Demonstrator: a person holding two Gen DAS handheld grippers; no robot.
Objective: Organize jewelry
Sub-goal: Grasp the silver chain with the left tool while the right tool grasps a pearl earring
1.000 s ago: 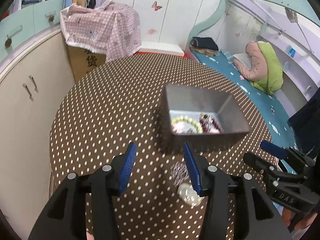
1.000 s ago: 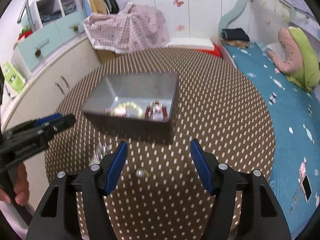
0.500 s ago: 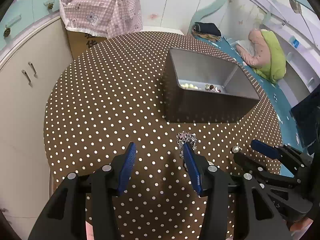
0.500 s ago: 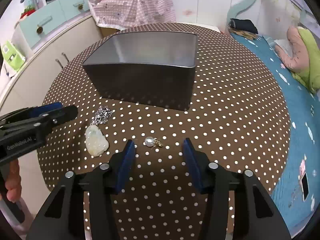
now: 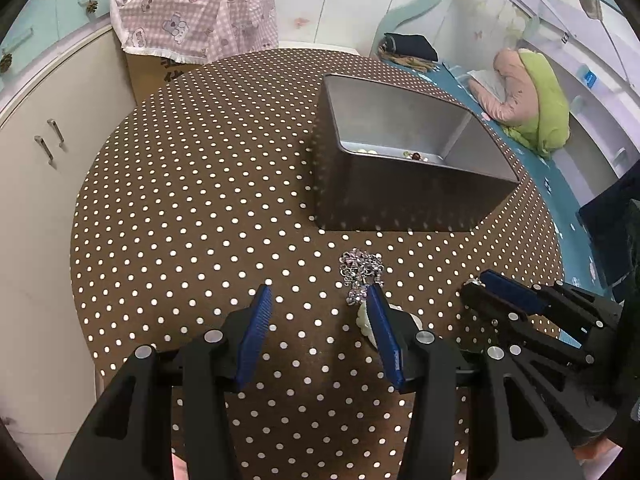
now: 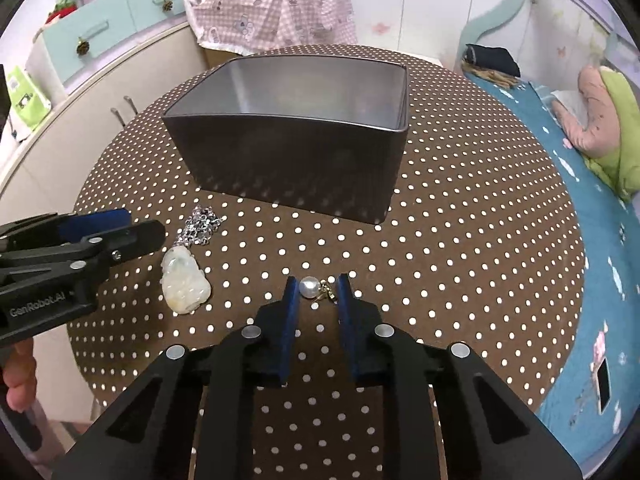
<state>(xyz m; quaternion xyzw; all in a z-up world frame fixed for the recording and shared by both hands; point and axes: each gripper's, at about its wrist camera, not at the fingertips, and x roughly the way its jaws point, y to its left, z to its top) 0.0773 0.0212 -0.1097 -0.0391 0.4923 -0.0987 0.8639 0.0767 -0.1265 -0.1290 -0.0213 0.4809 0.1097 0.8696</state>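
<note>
Dotted table [image 6: 460,240]; right tongs [image 6: 316,285] closing around pearl [image 6: 308,287]

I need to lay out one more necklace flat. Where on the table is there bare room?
Bare cloth lies left of the metal box, toward the cabinets, and right of it toward the bed. Crowded: the strip before the box, with chain, pale pendant, pearl earring and both grippers.

Round polka-dot table [image 6: 460,200] ahead of claw; cream cabinets [image 6: 60,152] left, blue-sheeted bed [image 6: 560,184] right, butterfly-stickered white wall [image 6: 400,0] beyond.
</note>
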